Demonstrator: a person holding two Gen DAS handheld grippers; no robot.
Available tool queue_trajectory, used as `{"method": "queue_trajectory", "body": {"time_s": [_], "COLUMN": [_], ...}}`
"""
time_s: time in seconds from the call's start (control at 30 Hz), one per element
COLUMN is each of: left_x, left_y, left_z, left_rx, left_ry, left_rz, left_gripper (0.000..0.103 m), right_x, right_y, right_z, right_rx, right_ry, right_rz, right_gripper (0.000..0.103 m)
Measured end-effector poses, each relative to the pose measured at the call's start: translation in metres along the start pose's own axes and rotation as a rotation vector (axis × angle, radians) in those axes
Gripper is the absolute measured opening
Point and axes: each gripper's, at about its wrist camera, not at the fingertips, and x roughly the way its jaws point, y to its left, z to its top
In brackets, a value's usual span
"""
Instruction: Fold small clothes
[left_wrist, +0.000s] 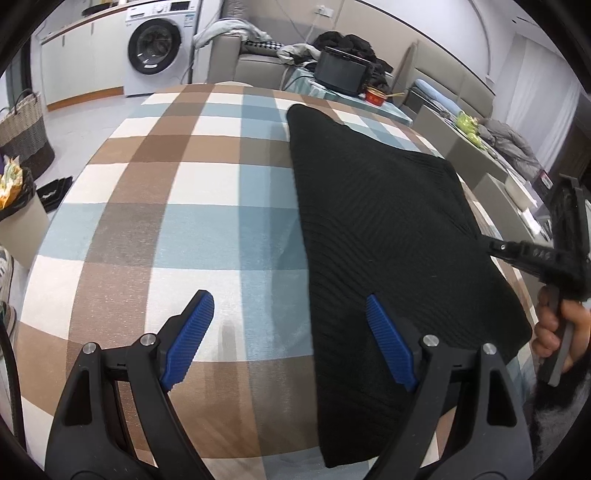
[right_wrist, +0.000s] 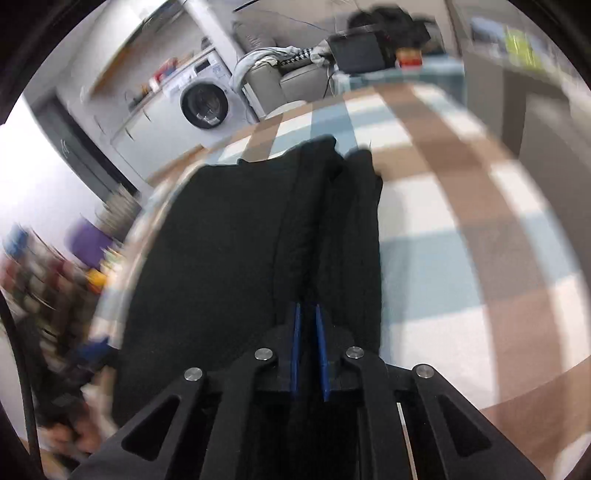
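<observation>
The left gripper (left_wrist: 288, 325) hangs with its blue pads spread wide, holding nothing, one pad (left_wrist: 388, 343) over the near edge of the black knit garment (left_wrist: 388, 229) and the other above bare cloth. The right gripper (right_wrist: 307, 350) is pinched tight on a raised fold of that same garment (right_wrist: 229, 251) (its view is blurred). The garment lies flat on the right part of the checked tablecloth (left_wrist: 177, 192), brown, blue and white. Beyond the table stand a washing machine (left_wrist: 155, 48) and a woven basket (left_wrist: 24, 125).
</observation>
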Motion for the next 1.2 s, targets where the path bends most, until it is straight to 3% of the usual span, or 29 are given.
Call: {"method": "queue_trajectory", "body": {"time_s": [0.23,0.3,0.33,0.4,0.53,0.67,0.77,0.9,1.07,1.2], "left_x": [0.0,0.001,0.002,0.002,-0.004,-0.002,0.002,0.0,-0.003,-0.007], "left_y": [-0.011,-0.015,-0.017,-0.022,-0.023,-0.021,-0.023,-0.027,-0.037,-0.036], "left_z": [-0.006,-0.007,-0.008,-0.01,-0.011,-0.015,-0.018,-0.022,-0.038,-0.045], "left_rx": [0.038,0.044,0.051,0.07,0.076,0.072,0.095,0.123,0.253,0.292], "left_ry": [0.017,0.025,0.031,0.031,0.029,0.041,0.049,0.063,0.045,0.041], "left_rz": [-0.037,-0.063,-0.072,-0.071,-0.067,-0.059,-0.024,-0.05,0.042,0.044], "left_gripper": [0.083,0.083,0.083,0.083,0.083,0.083,0.083,0.083,0.083,0.083], "right_x": [-0.032,-0.027,-0.026,-0.028,-0.059,-0.042,-0.046,-0.05,-0.054,-0.067], "right_y": [0.007,0.014,0.019,0.03,0.054,0.038,0.023,0.018,0.013,0.008], "right_z": [-0.051,-0.063,-0.065,-0.066,-0.064,-0.083,-0.083,-0.088,-0.101,-0.084], "right_rx": [-0.039,-0.089,-0.106,-0.158,-0.251,-0.225,-0.157,-0.16,-0.186,-0.169], "right_ry": [0.046,0.06,0.051,0.039,-0.045,0.033,0.024,0.043,0.089,0.015], "right_rz": [0.159,0.112,0.1,0.079,0.039,-0.073,-0.009,0.003,-0.037,-0.035], "right_gripper": [0.024,0.024,0.015,0.01,0.01,0.013,0.018,0.02,0.022,0.024]}}
